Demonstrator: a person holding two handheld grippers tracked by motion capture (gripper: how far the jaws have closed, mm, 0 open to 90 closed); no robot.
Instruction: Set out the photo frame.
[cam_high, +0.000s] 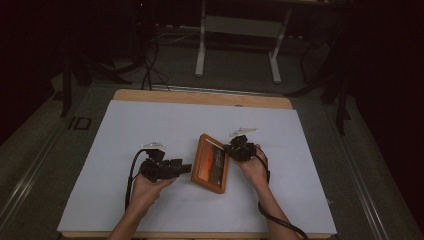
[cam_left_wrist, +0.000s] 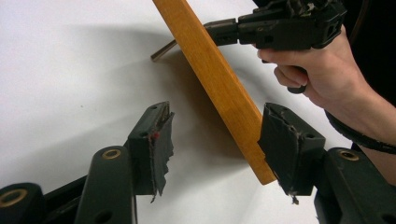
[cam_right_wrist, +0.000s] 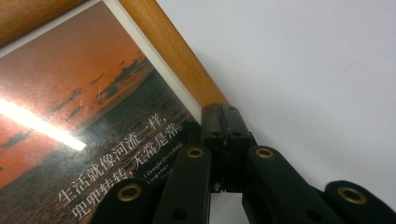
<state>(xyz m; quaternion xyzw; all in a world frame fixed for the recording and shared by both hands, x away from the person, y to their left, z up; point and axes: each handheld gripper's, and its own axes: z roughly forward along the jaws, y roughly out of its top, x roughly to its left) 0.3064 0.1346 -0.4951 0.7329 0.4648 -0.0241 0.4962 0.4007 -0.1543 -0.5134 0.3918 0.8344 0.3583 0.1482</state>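
Your right gripper (cam_high: 235, 149) is clamped tight on the right edge of the wooden picture frame (cam_high: 211, 163), which stands tilted mid-table on the white sheet (cam_high: 125, 130). Your left gripper (cam_left_wrist: 215, 144) stands wide open, the frame's edge just beside one pad, nothing gripped.

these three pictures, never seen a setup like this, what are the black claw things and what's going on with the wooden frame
A person sits at a table covered with a white sheet and holds a hand-held gripper in each hand: a black tool with two jaws that pinch.

The wide picture looks down from above the person. The other two come from small cameras riding on each tool, looking along its jaws.

On the sheet is a wooden picture frame showing an orange sunset with white writing. The right hand-held gripper has its jaws closed on the frame's edge, holding it tilted. A thin metal prop sticks out behind it.

The left hand-held gripper is open, its jaws apart and pads clear of the frame's nearer end.
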